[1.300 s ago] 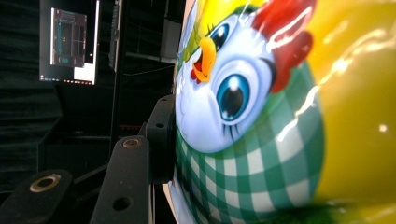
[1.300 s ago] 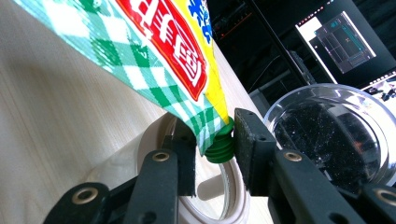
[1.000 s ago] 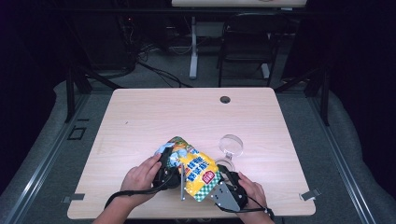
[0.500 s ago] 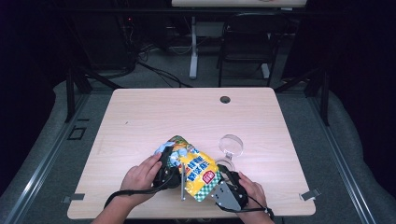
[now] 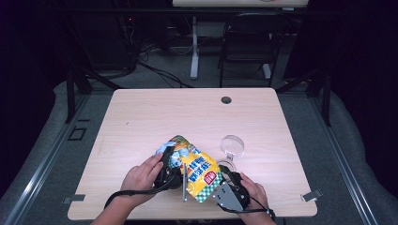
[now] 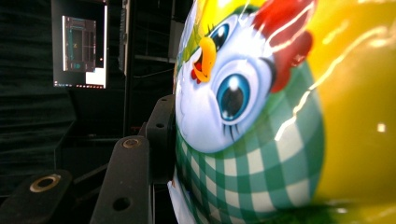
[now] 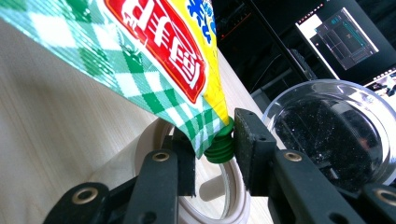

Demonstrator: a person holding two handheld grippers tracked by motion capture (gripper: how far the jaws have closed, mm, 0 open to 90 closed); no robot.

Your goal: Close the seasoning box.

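Pouch [image 5: 199,172] sits at the near middle of the bench [image 5: 141,117], lifted between both tools, yellow with green check and a cartoon chick print.

Left tool [image 5: 169,161]: at the pouch's left end in the high view, the person's left hand [image 5: 141,177] around it. In the left gripper view the pouch [image 6: 280,116] bulges close against the lens; one black jaw stands just beside its left face, apparently touching. The other jaw is hidden behind the pouch. Reads as clenched on the pouch body; contact on the far side cannot be confirmed.

Right tool [image 5: 224,174]: at the pouch's lower right corner, right hand [image 5: 256,192] behind it. In the right gripper view the green cap [image 7: 220,145] hangs from the pouch's corner [image 7: 154,70] between the two jaws. The right jaw's pad touches the cap; the left jaw lies against the check-printed corner beside it. Grasping at the cap.

Glass dish [image 5: 233,146]: on the bench just beyond the right tool, apart from the pouch. In the right gripper view the dish [image 7: 336,130] is just right of the right jaw.

Wooden ring [image 7: 187,196]: flat on the bench, directly under the cap.
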